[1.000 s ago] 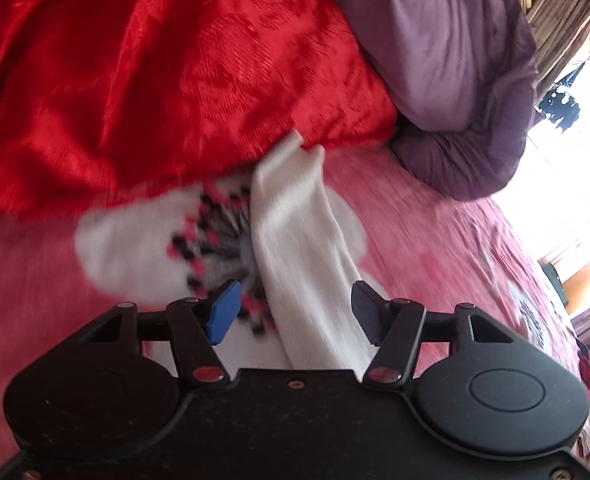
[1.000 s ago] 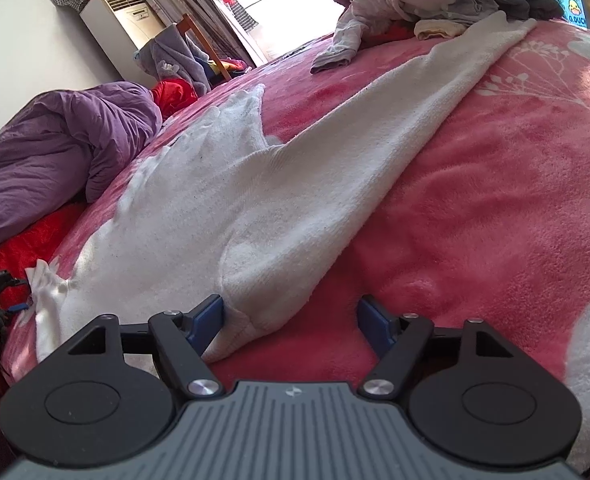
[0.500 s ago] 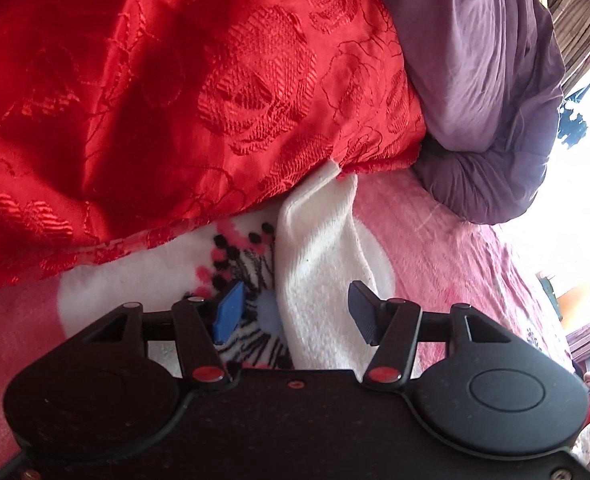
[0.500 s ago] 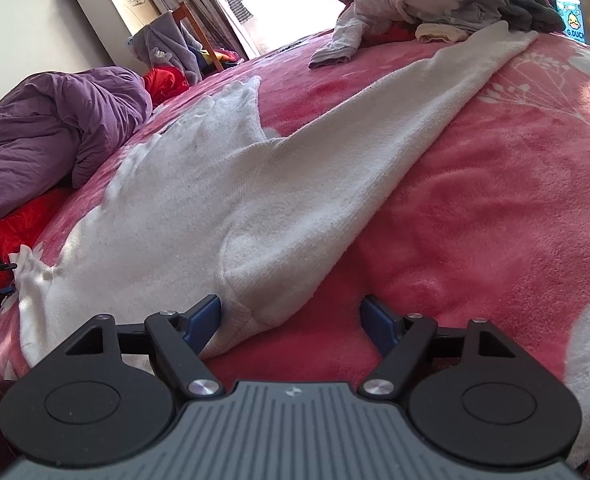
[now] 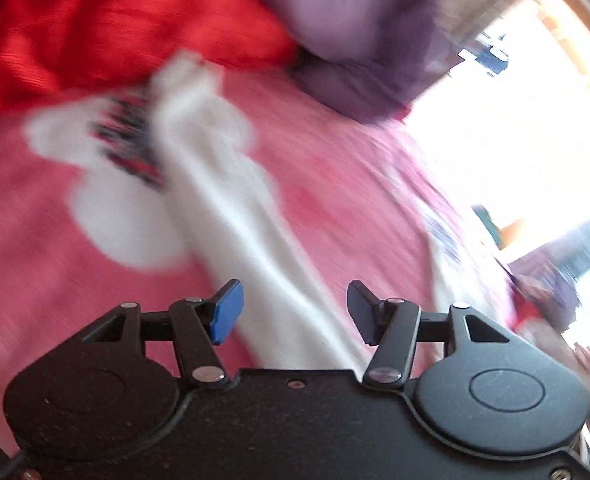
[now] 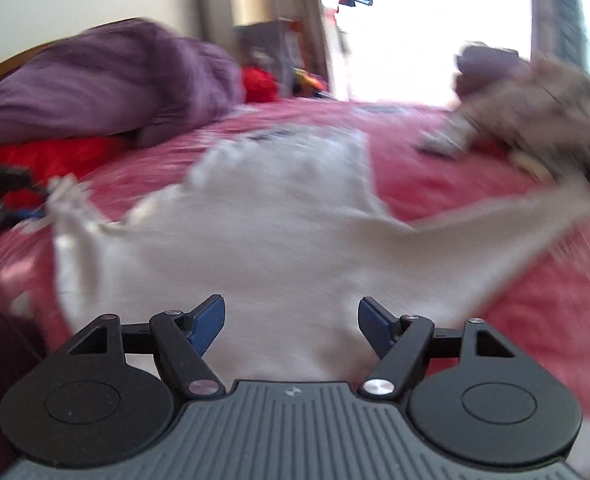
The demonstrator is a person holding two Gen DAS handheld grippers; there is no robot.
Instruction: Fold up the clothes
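On pink fleece bedspread [image 6: 535,300] | long white fuzzy garment [image 6: 255,248] spread flat | left gripper [image 5: 293,312] spread over it | right gripper [image 6: 291,324] closing, pads clear of cloth

Pretty blurry for us here, but our left gripper [image 5: 291,314] has its jaws apart, with a strip of the white garment [image 5: 231,204] running between them, untouched. Beyond the jaws, the pink blanket [image 5: 335,184], red bedding [image 5: 95,24] and purple duvet [image 5: 355,20].

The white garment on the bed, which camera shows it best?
The right wrist view: the white garment spreads wide across the pink blanket, though blurred. The left wrist view shows only a narrow blurred strip of it.
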